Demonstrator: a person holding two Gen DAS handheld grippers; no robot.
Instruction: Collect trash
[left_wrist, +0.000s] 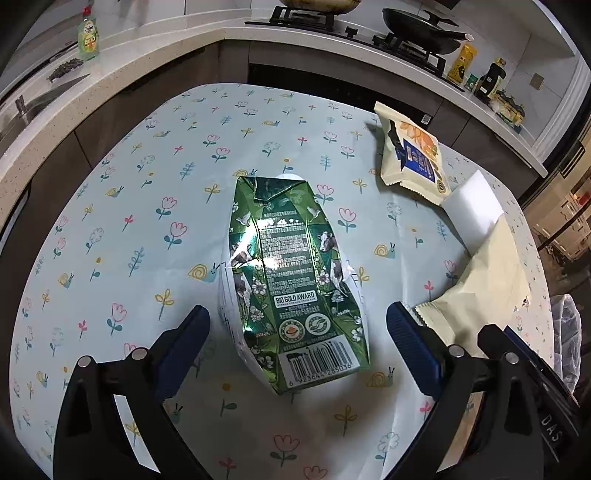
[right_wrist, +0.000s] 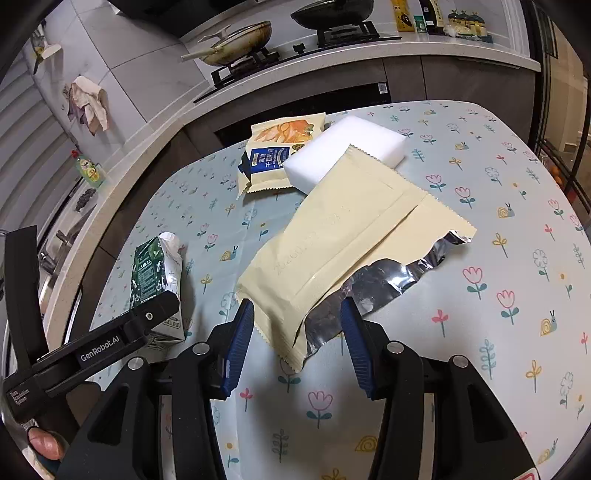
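A crushed green milk carton (left_wrist: 291, 280) lies on the flowered tablecloth (left_wrist: 147, 206). My left gripper (left_wrist: 297, 325) is open, with a finger on each side of the carton's near end, not touching it. A torn cream wrapper with foil lining (right_wrist: 347, 251) lies in front of my right gripper (right_wrist: 297, 325). The right gripper is open, its fingers astride the wrapper's near corner. The carton also shows in the right wrist view (right_wrist: 155, 273), and the cream wrapper in the left wrist view (left_wrist: 487, 280).
A snack bag with a blue label (right_wrist: 277, 151) and a white foam block (right_wrist: 343, 151) lie beyond the cream wrapper. A counter with a stove and pans (right_wrist: 258, 44) runs behind the table. A plastic bag (left_wrist: 567, 332) hangs off the table's right edge.
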